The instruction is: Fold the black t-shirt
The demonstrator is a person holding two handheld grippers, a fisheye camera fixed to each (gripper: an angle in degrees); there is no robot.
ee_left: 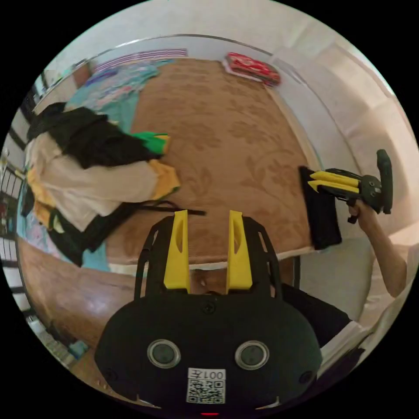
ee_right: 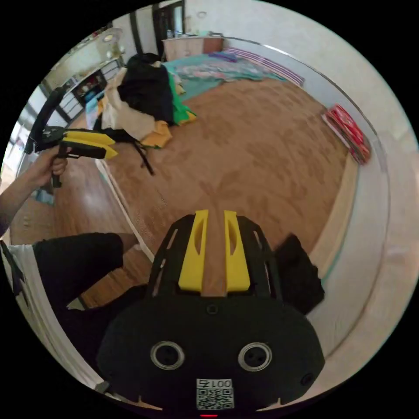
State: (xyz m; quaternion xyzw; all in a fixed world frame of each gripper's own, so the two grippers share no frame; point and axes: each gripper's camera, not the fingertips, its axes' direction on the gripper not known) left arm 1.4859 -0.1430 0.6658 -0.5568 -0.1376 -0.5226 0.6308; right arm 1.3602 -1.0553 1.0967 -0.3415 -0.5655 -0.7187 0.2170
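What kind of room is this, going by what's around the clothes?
Most likely a bedroom in a home. The clothes pile sits on a wide bed with a brown patterned bedspread, a folded black t-shirt lies near its edge, and there is a wooden floor beside it with shelving behind.

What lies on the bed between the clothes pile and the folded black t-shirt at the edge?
Bare brown patterned bedspread in both views; a black strap trails from the clothes pile toward the black t-shirt.

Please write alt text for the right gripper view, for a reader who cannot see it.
The right gripper, fingers open, hovers over a brown bed cover beside a folded black t-shirt. The left gripper is held near a clothes pile.
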